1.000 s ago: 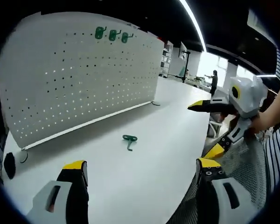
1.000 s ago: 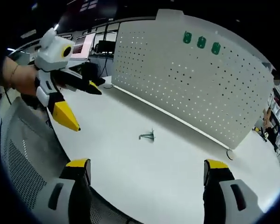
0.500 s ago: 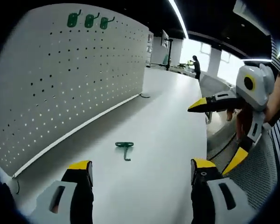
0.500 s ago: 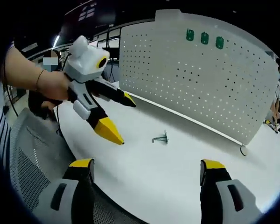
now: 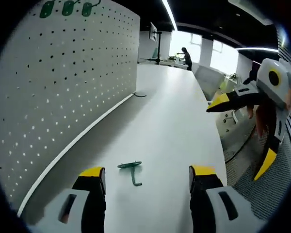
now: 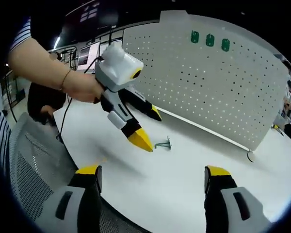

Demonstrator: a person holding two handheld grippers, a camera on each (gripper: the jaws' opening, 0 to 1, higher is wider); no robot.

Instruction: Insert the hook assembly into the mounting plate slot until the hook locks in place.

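Note:
A loose green hook [image 5: 130,169] lies flat on the white table [image 5: 174,111], a little ahead of my left gripper [image 5: 145,178], whose jaws stand open and empty on either side of it. The white pegboard [image 5: 53,77] stands along the left, with three green hooks [image 5: 67,7] hung at its top. My right gripper [image 6: 150,177] is open and empty, back from the table edge. Its view has the left gripper [image 6: 146,126] with its yellow tips just short of the green hook [image 6: 163,143], and the pegboard [image 6: 223,82] with three hooks [image 6: 210,40].
A mesh chair [image 6: 34,160] sits at the table's near edge. The right gripper [image 5: 242,126] hangs at the right of the left gripper view. A black cable [image 6: 63,121] runs across the table's far side. A person [image 5: 185,53] stands far off.
My left gripper has moved forward and down toward the loose hook, which now lies close ahead of its jaws. The right gripper has stayed back, open.

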